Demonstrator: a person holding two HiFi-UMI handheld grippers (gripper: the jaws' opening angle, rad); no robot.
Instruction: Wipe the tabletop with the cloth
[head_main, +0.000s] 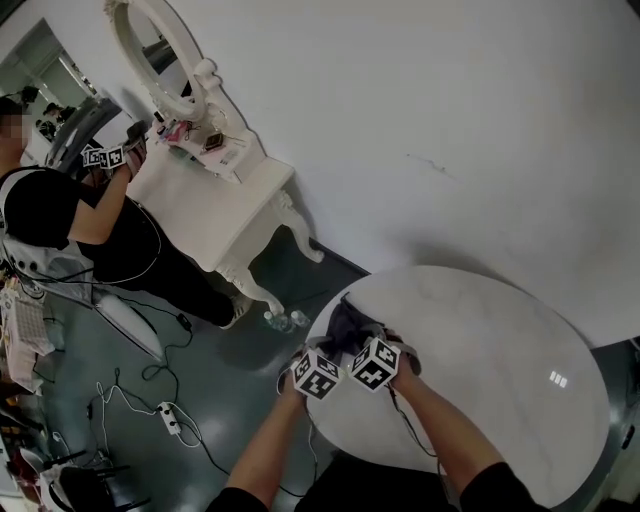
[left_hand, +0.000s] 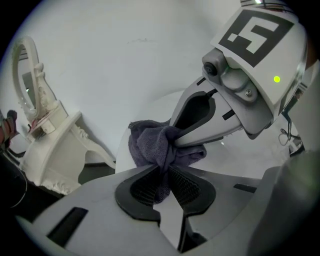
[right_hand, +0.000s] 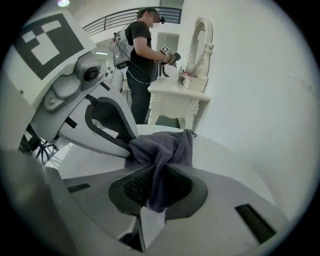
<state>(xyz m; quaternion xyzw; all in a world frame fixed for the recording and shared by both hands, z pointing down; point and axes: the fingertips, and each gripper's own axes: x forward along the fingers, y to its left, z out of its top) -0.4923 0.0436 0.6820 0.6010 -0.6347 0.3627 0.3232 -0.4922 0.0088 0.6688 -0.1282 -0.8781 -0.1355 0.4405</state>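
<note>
Wiping under way, judged early: grey cloth (head_main: 347, 322) bunched at left rim of round white tabletop (head_main: 480, 350), pinched tight in both left gripper (left_hand: 162, 172) and right gripper (right_hand: 156, 182); most of top left to cover

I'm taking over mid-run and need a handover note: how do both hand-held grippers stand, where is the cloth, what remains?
Grippers: left hand-held gripper shut on the cloth; right hand-held gripper shut on the same cloth.
Cloth: bunched between them at the edge of the round white table.
Done: cloth gripped by both; the wiped area cannot be told.
Left: sweep across the tabletop.
</note>
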